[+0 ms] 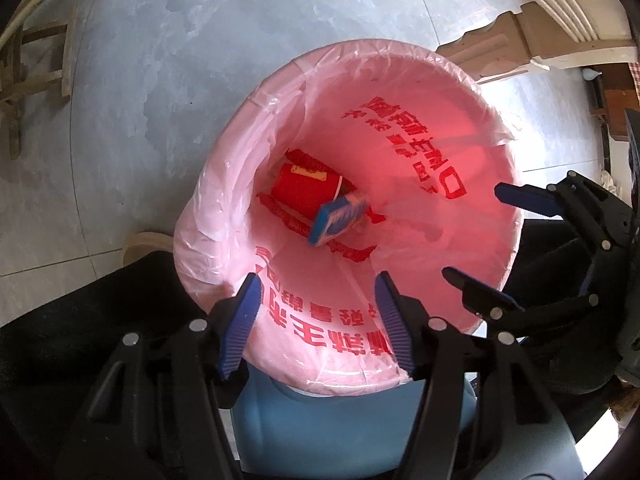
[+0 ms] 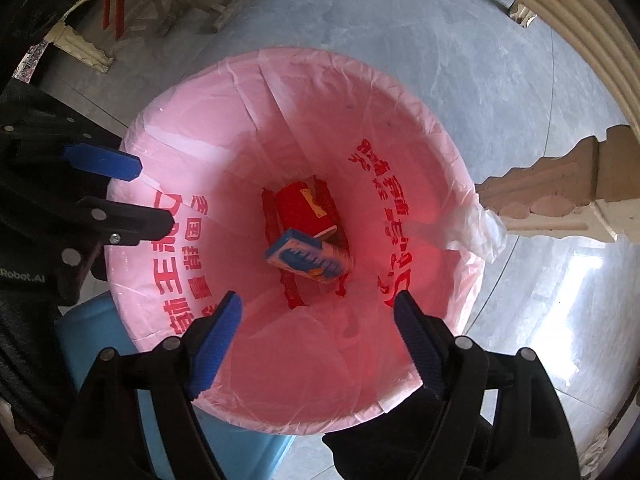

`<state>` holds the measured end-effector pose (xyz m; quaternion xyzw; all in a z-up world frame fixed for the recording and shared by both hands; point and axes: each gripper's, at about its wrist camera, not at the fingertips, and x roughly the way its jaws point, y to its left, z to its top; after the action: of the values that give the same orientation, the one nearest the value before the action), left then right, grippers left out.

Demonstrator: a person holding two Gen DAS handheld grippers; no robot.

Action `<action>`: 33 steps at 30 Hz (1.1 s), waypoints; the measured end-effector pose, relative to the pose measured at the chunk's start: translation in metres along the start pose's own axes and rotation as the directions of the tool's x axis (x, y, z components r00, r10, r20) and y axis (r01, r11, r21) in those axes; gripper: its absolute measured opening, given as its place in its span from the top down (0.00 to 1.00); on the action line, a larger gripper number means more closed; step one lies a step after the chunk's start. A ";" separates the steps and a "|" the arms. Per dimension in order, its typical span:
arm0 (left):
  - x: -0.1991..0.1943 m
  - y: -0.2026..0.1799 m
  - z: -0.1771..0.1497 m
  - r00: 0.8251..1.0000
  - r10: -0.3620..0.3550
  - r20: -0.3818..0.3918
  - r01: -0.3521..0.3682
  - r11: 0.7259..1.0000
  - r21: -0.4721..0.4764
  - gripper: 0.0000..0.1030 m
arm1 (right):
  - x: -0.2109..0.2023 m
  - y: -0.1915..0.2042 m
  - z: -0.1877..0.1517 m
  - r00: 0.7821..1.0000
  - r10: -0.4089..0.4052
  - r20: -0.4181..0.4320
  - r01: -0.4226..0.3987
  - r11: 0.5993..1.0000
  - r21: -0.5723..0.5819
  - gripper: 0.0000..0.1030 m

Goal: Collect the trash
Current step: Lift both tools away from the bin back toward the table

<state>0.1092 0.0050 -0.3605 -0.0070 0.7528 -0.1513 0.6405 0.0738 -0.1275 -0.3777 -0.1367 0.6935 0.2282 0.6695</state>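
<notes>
Trash, a blue box (image 2: pixel 308 258) on a red carton (image 2: pixel 304 210), lies deep in the pink-lined bin (image 2: pixel 256 80), below my gaping, empty left gripper (image 1: pixel 318 322) and right gripper (image 2: pixel 316 344). Dipping lower could snag the liner.

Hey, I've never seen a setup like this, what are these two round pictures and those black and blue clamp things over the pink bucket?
Each picture comes from a fisheye camera mounted on a hand-held gripper a person carries, looking forward along its two blue-padded fingers. The left wrist view shows the left hand-held gripper at the bottom and the other one at right; the right wrist view shows the right hand-held gripper. Both are open and hold nothing. They hover over a bin lined with a pink bag printed in red. At its bottom lie a red box and a blue packet on top of it. The bin stands on a grey tiled floor.
</notes>
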 end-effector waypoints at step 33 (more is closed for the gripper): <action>-0.393 -0.009 -0.011 0.914 0.004 0.405 -0.052 0.993 0.107 0.17 | -0.410 -0.030 0.031 0.851 0.087 0.517 -0.207 0.962 0.180 0.08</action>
<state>0.1675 0.0793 0.0212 0.0099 0.5942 -0.1806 0.7837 0.1428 -0.1852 0.0248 0.0595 0.5241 0.2253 0.8192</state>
